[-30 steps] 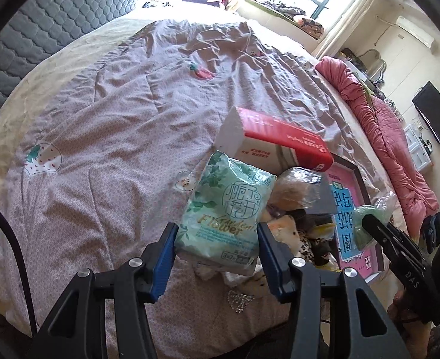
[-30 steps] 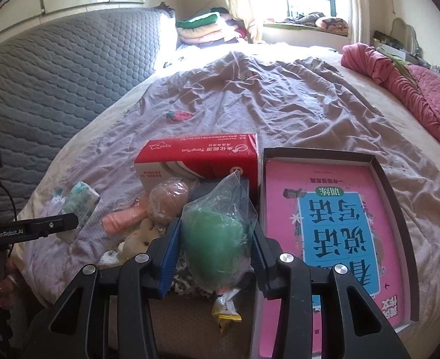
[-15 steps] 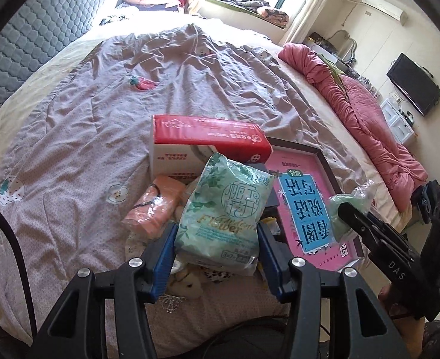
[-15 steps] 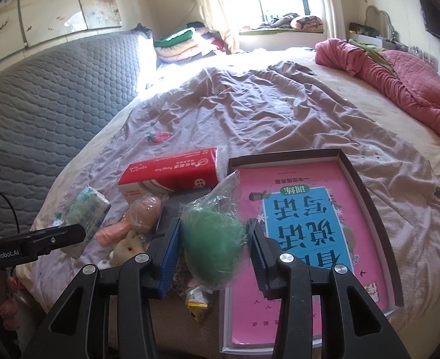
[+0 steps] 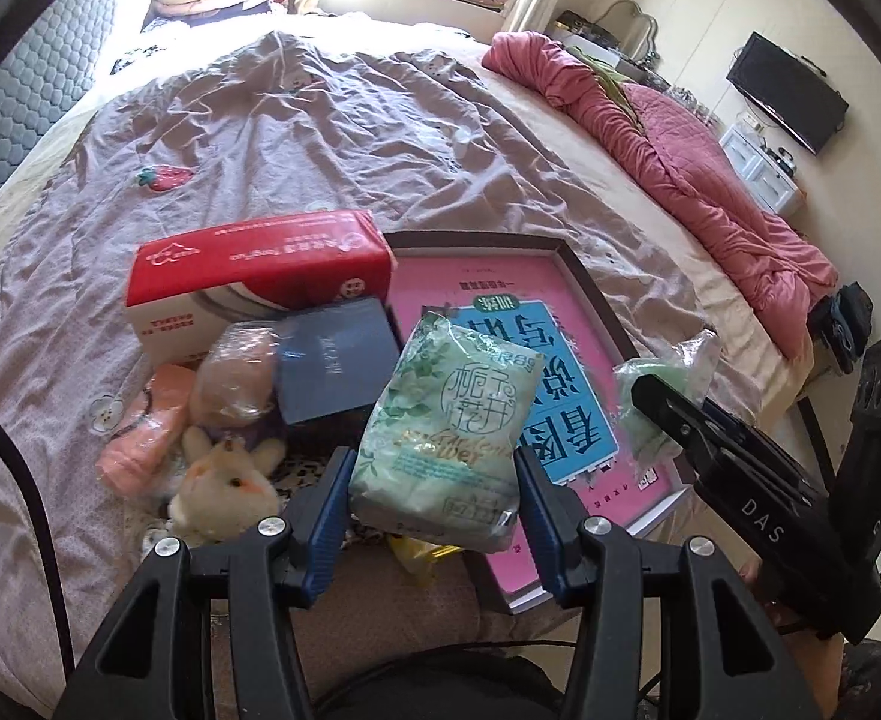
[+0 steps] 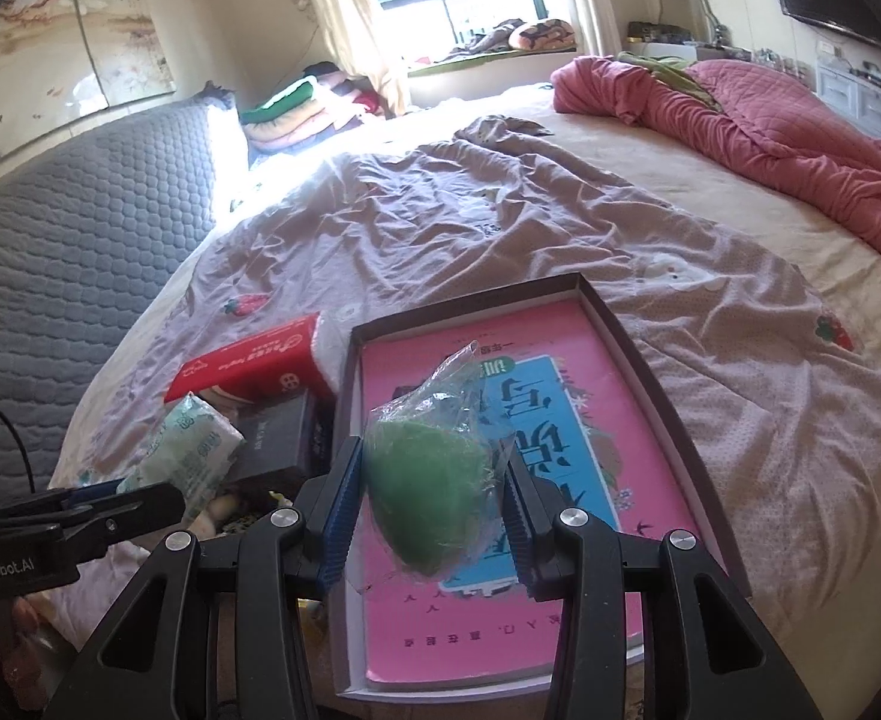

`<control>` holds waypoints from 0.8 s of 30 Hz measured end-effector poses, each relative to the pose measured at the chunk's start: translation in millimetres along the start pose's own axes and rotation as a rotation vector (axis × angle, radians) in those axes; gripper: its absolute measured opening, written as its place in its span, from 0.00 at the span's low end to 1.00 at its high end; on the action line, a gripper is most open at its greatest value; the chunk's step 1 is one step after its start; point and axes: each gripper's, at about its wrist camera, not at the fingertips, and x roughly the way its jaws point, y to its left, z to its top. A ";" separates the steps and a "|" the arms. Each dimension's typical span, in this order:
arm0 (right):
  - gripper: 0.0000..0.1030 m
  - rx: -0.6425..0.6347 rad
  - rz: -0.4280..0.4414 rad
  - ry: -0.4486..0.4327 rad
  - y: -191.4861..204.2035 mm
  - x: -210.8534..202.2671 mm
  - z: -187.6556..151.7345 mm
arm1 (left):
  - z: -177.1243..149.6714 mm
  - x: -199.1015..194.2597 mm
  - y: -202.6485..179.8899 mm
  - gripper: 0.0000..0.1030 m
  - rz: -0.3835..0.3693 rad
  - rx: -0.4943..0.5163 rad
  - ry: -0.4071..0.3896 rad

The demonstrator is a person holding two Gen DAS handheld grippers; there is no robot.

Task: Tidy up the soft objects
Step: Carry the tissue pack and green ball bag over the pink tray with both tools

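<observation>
Both your jaws are loaded, left gripper (image 5: 434, 495) w/ tissue pack (image 5: 446, 438), right gripper (image 6: 428, 522) w/ bagged green ball (image 6: 425, 498) directly above tray (image 6: 650, 372), so right's nearer.

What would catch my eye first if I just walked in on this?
Two handheld grippers, each clamping something soft above the bed: the left gripper holds a pale green tissue pack, the right gripper a green sponge in clear plastic wrap. Below lies a dark shallow box with a pink-and-blue book, beside a red tissue box.
</observation>
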 end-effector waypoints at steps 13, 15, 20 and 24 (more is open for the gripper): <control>0.44 0.128 -0.053 0.094 -73.6 12.7 -14.7 | -7.4 58.8 -55.3 0.51 0.029 0.144 0.136; 0.44 0.137 -0.048 0.113 -79.2 16.2 -17.8 | -8.3 64.8 -60.5 0.50 0.031 0.160 0.144; 0.44 0.154 -0.056 0.152 -87.5 24.5 -25.5 | -8.2 82.6 -69.1 0.50 0.036 0.185 0.166; 0.44 0.161 -0.049 0.162 -91.8 27.2 -29.2 | -8.0 91.4 -72.8 0.50 0.042 0.196 0.183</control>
